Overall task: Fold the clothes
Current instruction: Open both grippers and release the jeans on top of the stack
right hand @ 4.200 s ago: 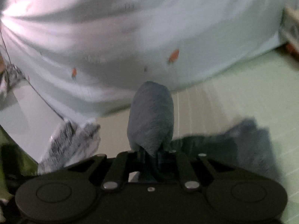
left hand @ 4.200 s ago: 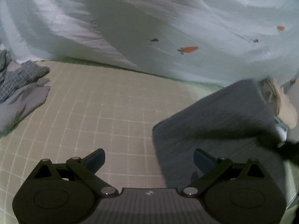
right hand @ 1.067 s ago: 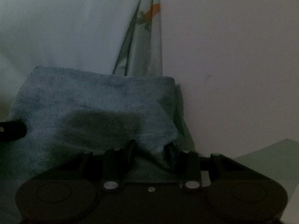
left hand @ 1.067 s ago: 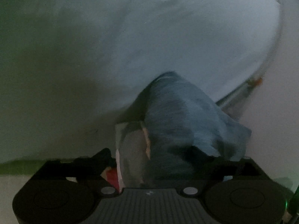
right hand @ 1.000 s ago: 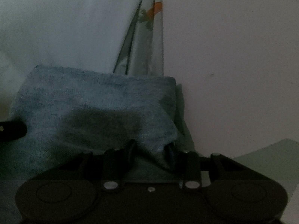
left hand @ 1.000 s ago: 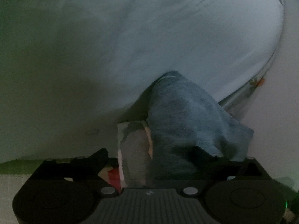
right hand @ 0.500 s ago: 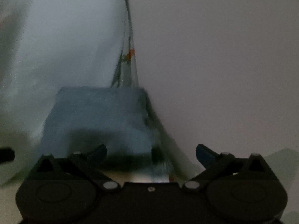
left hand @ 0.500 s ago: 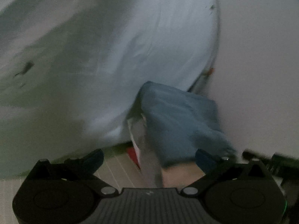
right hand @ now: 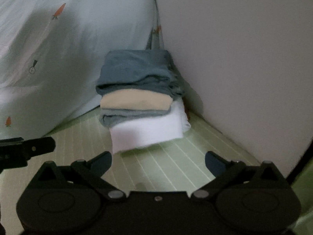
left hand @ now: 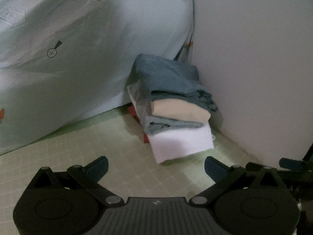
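A folded blue-grey garment (left hand: pixel 170 78) lies on top of a stack of folded clothes in the corner, over a beige piece (left hand: pixel 178 109), a grey piece (left hand: pixel 172 124) and a white piece (left hand: pixel 180 143). The same blue-grey garment (right hand: pixel 137 72) tops the stack in the right wrist view, above the white piece (right hand: pixel 146 133). My left gripper (left hand: pixel 156 166) is open and empty, a little in front of the stack. My right gripper (right hand: pixel 158 162) is open and empty, also short of the stack.
A pale quilt with carrot prints (left hand: pixel 78 49) rises on the left of the stack. A plain white wall (left hand: pixel 254 68) stands on the right. A light green grid mat (left hand: pixel 97 146) covers the surface. Part of the left gripper (right hand: pixel 25 148) shows at the left edge of the right wrist view.
Both grippers have let go of the blue-grey garment, opened, and drawn back from the stack. The garment now rests on top of the pile.
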`<action>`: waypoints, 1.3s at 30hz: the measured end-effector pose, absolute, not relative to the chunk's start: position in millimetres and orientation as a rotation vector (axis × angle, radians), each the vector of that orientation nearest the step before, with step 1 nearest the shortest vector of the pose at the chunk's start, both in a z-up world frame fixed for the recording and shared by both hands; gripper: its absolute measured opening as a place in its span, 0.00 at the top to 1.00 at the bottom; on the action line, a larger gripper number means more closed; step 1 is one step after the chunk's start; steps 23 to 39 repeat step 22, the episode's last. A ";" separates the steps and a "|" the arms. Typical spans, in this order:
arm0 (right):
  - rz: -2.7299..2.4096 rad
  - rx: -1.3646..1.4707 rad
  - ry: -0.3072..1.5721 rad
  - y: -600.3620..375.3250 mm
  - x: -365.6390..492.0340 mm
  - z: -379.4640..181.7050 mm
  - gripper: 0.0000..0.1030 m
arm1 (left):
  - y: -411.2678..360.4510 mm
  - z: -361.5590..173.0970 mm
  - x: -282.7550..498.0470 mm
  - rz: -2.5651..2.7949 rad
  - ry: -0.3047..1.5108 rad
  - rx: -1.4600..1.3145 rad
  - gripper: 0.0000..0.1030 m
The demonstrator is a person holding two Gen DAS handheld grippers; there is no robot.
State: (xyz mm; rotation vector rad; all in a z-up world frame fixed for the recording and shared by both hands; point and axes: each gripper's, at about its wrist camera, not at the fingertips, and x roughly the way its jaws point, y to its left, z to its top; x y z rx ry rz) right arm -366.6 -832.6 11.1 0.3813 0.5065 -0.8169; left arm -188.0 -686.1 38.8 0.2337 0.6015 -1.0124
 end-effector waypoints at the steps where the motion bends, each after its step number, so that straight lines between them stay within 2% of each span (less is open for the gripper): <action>1: -0.824 0.380 0.506 -830.7 -370.1 9.6 0.00 | -682.2 39.6 -190.1 -1.011 0.606 0.234 0.00; 15: -0.840 0.349 0.478 -814.8 -389.0 11.5 0.00 | -675.2 45.1 -216.1 -1.068 0.511 0.284 0.00; 39: -0.844 0.346 0.475 -811.8 -392.1 12.3 0.00 | -677.7 44.6 -216.4 -1.087 0.518 0.294 0.00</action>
